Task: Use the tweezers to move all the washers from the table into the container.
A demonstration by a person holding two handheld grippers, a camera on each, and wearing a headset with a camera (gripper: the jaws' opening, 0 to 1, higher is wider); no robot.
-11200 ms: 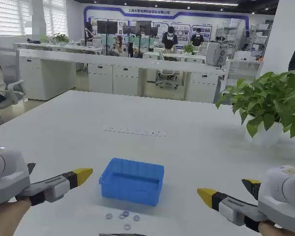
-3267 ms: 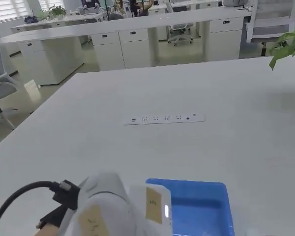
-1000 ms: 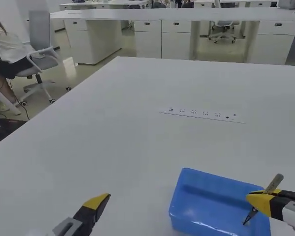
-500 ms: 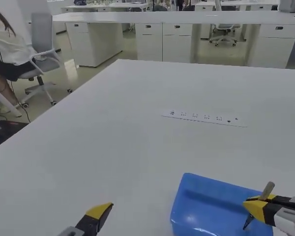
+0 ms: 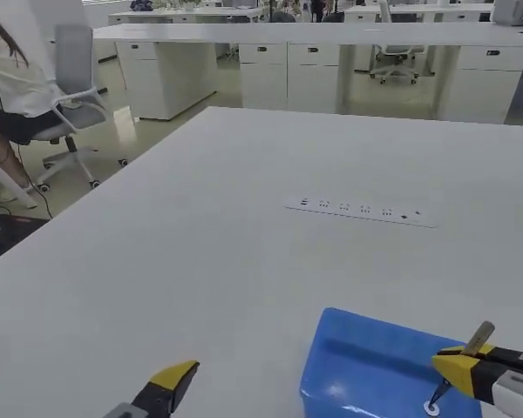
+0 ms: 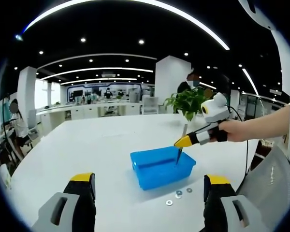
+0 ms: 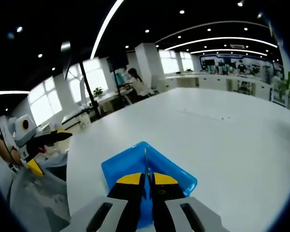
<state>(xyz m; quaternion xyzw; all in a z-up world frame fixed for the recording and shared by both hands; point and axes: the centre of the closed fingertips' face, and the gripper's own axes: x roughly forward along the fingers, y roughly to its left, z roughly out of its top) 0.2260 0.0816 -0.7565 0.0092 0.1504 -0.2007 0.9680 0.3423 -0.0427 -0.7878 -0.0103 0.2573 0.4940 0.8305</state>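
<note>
The blue container (image 5: 366,361) sits at the lower right of the white table (image 5: 200,261). My right gripper (image 5: 451,367) is shut on the tweezers (image 5: 471,344), which slant down into the container. A small washer (image 5: 431,407) lies at their tip; I cannot tell if it is pinched. In the right gripper view the gripper (image 7: 146,177) hangs over the container (image 7: 130,166) with the tweezers (image 7: 145,164) between its jaws. My left gripper (image 6: 149,180) stands open and holds nothing, facing the container (image 6: 157,169). Three washers (image 6: 179,195) lie on the table in front of it.
A white power strip (image 5: 362,211) lies flat mid-table beyond the container. A potted plant (image 6: 188,102) stands at the table's far side in the left gripper view. A person on an office chair (image 5: 17,87) sits off the table's left edge.
The tweezers' tips have dipped a little lower into the container and a washer now shows at them. The left gripper has barely moved.
</note>
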